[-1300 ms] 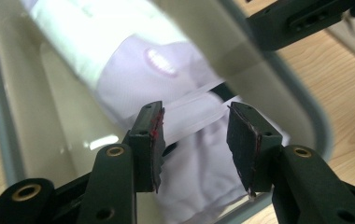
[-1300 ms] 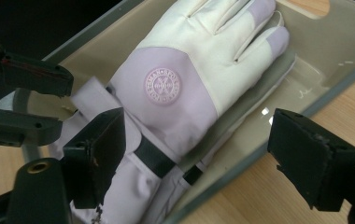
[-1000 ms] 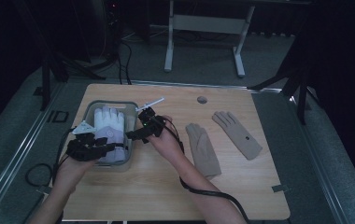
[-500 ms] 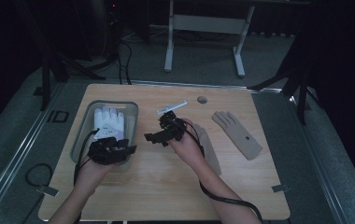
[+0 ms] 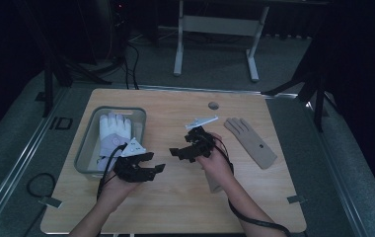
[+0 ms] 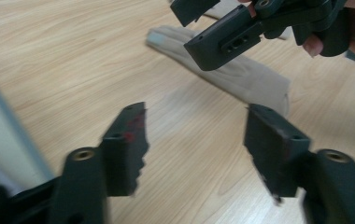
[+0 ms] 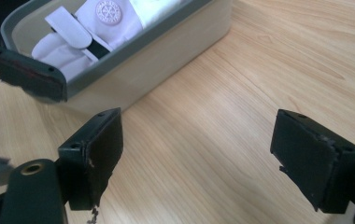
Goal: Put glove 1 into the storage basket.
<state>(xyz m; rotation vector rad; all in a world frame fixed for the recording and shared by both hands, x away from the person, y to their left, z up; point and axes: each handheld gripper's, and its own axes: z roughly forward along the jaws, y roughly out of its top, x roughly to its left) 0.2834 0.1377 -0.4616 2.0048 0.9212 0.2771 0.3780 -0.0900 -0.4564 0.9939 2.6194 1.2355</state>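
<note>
Looks like glove sorting: one white glove (image 5: 114,136) already lies in the grey bin (image 5: 88,148) at about 9 o'clock on the bench (image 5: 175,207), and two tan gloves are left out. The nearer tan glove (image 6: 241,77) lies flat just past the right gripper (image 5: 185,148), mostly hidden under that hand in the high view, while the other tan glove (image 5: 250,142) sits at roughly 3 o'clock, well apart from the bin. The left gripper (image 5: 146,165) hangs just beside the bin's right wall; its jaws have just been opening and nothing is between them, just bare wood in the left gripper view. The right gripper's jaws are spread wide too, empty, pointing back toward the bin. My take on doing the next bit well: go for the nearer glove first, come down on the cuff end, where the fabric bunches a little, rather than on the flat fingers, and pinch a fold so the jaws don't just scrape the wood. A soft glove will droop, so lift it high enough to clear the bin rim before letting go, and keep the two cables from crossing.
</note>
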